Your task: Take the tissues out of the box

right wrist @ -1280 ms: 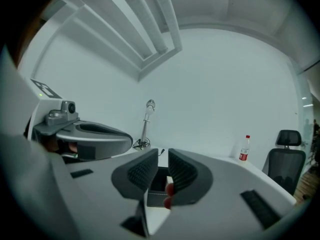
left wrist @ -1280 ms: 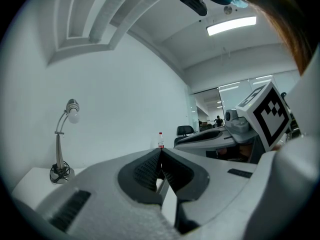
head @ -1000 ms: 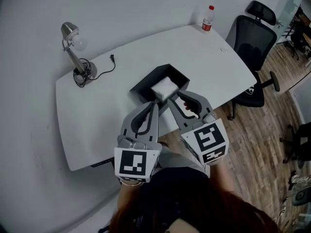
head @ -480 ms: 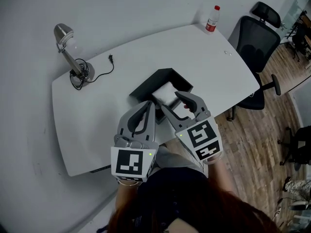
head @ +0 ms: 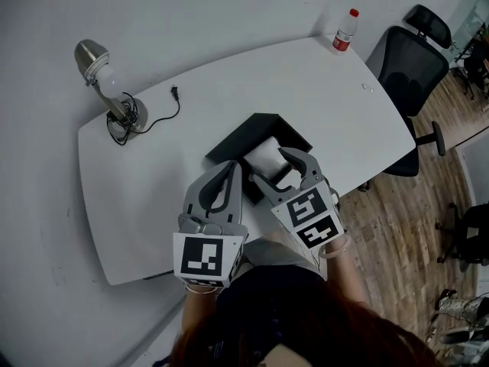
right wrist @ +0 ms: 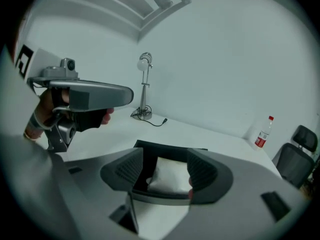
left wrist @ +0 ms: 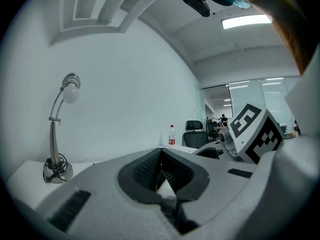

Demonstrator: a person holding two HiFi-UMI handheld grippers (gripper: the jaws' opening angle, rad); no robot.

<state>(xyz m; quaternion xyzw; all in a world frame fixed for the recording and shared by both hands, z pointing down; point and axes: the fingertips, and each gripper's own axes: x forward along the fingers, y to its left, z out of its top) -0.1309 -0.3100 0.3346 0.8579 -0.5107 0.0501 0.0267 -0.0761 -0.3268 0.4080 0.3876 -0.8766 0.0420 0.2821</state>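
Observation:
A black open box (head: 258,128) sits on the white table (head: 153,205), with a white tissue pack (head: 266,156) lying in it. My right gripper (head: 284,168) hangs over the box's near side. Its jaws have just been opening and now stand wide. In the right gripper view the tissue pack (right wrist: 169,178) lies in the box (right wrist: 165,145) between the two pads (right wrist: 131,168), which do not press on it. My left gripper (head: 232,171) is shut and empty, just left of the box's near corner. Its tips meet in the left gripper view (left wrist: 161,154).
A desk lamp (head: 98,73) with a coiled cord and loose plug (head: 175,92) stands at the table's far left. A red-capped bottle (head: 345,30) is at the far right corner. A black office chair (head: 412,61) stands on the wooden floor beside the table.
My right gripper has come down toward the box and its jaws have spread apart around the tissue pack. The left gripper has shifted a little, staying shut.

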